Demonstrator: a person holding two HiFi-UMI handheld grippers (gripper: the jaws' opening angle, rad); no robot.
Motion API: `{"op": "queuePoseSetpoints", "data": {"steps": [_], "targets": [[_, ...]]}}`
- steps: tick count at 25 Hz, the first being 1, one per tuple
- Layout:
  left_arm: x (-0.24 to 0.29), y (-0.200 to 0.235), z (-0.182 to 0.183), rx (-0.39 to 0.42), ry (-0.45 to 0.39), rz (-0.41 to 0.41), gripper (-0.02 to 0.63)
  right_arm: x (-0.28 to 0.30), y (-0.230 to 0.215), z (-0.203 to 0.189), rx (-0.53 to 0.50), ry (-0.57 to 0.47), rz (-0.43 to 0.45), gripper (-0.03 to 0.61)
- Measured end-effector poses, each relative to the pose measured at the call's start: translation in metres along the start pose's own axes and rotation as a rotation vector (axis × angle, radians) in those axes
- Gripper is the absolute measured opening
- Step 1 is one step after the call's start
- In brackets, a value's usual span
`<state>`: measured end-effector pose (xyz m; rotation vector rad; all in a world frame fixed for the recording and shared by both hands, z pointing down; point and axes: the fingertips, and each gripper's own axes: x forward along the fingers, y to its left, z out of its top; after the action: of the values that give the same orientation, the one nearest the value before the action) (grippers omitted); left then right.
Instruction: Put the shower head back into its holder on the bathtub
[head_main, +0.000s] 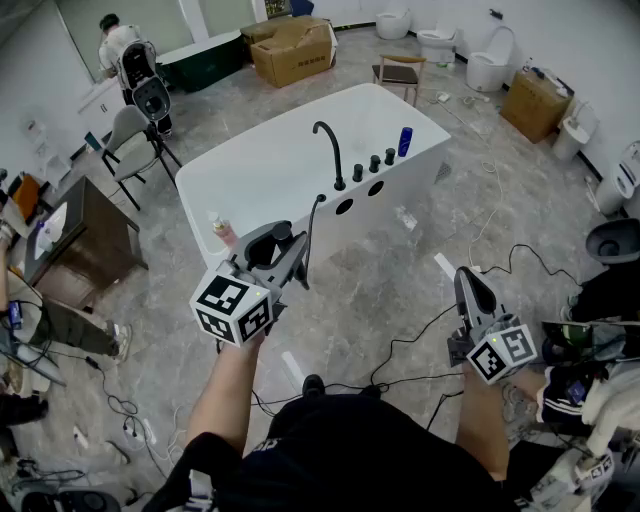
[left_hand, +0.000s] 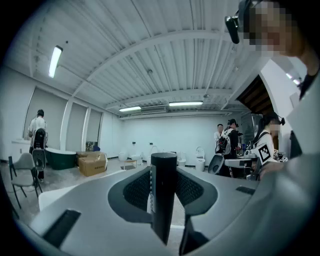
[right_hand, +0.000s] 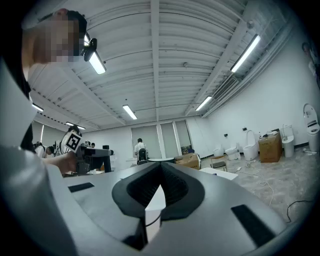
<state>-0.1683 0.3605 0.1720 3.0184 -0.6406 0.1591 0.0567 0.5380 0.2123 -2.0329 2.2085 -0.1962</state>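
The black cylindrical shower head stands upright between the jaws of the left hand-held gripper, whose ribbed pads are clamped on its sides. In the head view it is held over the grey marbled floor, just off the near side of the white bathtub and not touching it. A thin black hose arcs from the gripped piece up to the tub's near rim.

Along that rim stand a tall black curved faucet, a row of black knobs and a blue bottle. Two dark round openings show in the tub's side wall just below them. A pink bottle sits at the tub's near left corner.

The right hand-held gripper is held well to the right of the tub and points level. Its jaws are pressed together with nothing between them. Black cables trail over the floor between the two grippers.

Beyond the tub are an open brown cardboard box, a small wooden chair and several white toilets. At the far left a person in a white top stands beside a dark green tub.
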Motion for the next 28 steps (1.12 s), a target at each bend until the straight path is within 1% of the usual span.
{"op": "queuePoseSetpoints", "data": {"steps": [3, 5, 11, 22, 25, 28], "targets": [[0.001, 0.007, -0.019, -0.033, 0.027, -0.002, 0.135, 0.002, 0.005, -0.001, -0.002, -0.003, -0.004, 0.011], [0.000, 0.010, -0.024, -0.037, 0.035, 0.001, 0.135, 0.003, 0.006, 0.000, -0.004, -0.003, -0.007, 0.011], [-0.002, 0.006, -0.022, -0.034, 0.030, 0.006, 0.133, -0.001, 0.007, -0.003, -0.006, 0.002, -0.006, 0.011], [-0.009, 0.004, -0.032, -0.035, 0.044, 0.012, 0.133, -0.006, 0.013, -0.014, -0.008, 0.007, 0.003, 0.011], [-0.008, 0.000, -0.032, -0.040, 0.044, 0.013, 0.133, -0.010, 0.010, -0.013, -0.006, 0.018, -0.011, 0.011], [-0.007, -0.007, -0.028, -0.044, 0.044, 0.017, 0.133, -0.014, 0.009, -0.010, -0.002, 0.012, 0.006, 0.011]]}}
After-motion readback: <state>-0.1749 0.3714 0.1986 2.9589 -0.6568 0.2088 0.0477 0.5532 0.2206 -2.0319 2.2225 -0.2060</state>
